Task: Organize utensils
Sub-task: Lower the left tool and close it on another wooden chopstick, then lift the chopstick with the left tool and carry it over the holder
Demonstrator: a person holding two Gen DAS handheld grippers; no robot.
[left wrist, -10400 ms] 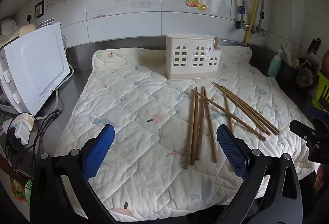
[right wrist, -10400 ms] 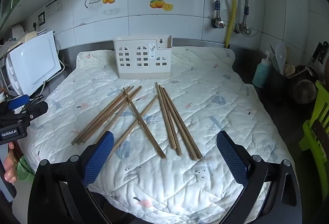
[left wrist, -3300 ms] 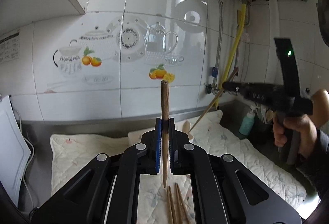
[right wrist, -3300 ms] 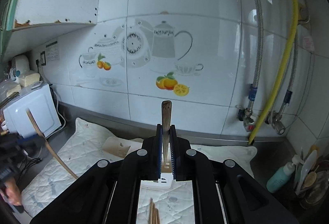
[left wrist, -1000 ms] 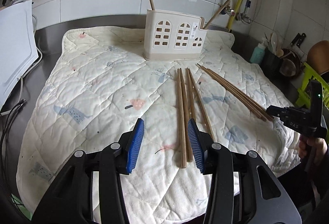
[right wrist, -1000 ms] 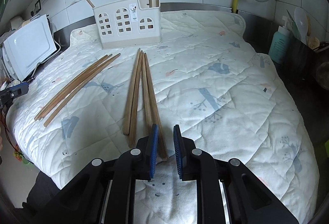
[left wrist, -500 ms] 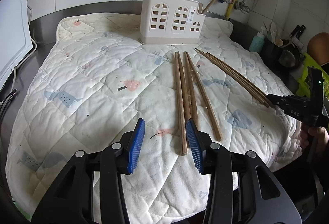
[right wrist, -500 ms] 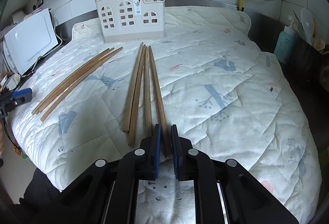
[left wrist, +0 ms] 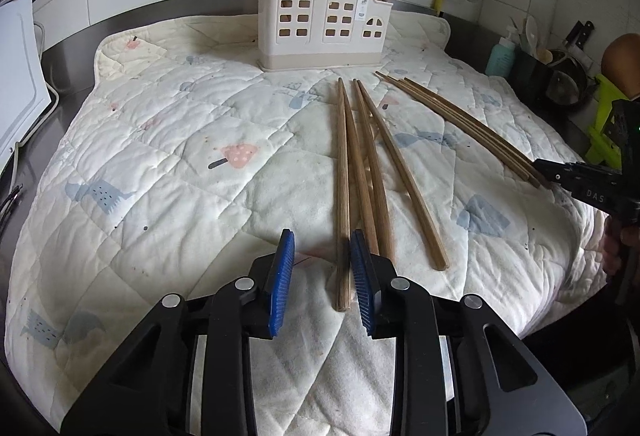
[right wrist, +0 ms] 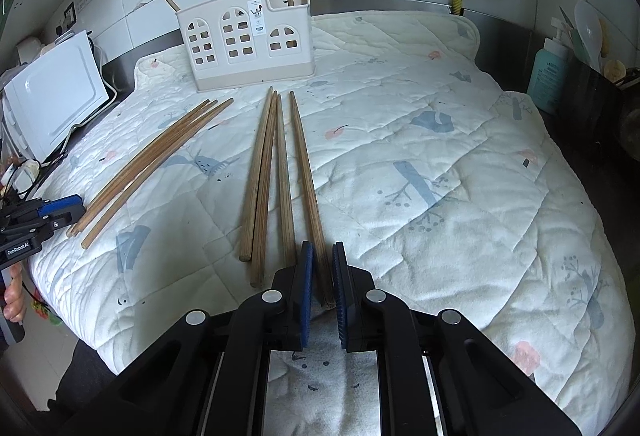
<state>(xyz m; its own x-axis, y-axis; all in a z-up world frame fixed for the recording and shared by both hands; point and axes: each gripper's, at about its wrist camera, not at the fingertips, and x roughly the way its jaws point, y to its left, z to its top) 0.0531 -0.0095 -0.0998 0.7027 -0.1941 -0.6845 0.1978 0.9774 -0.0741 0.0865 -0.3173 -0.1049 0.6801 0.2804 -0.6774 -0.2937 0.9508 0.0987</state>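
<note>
**Both grippers down on chopstick ends**

My right gripper (right wrist: 320,278) is clamped on the near end of one wooden chopstick (right wrist: 306,175); its tip sits hidden between the blue ribbed pads. My left gripper (left wrist: 322,278) is closing around another chopstick (left wrist: 342,195), pads not yet touching it. Round brown sticks lie in two loose bundles on the quilted cloth (left wrist: 160,175). At twelve o'clock stands the cream plastic holder (left wrist: 320,27) with window cut-outs, two sticks leaning inside. At nine o'clock, a white appliance (right wrist: 56,91), cut off.
</note>
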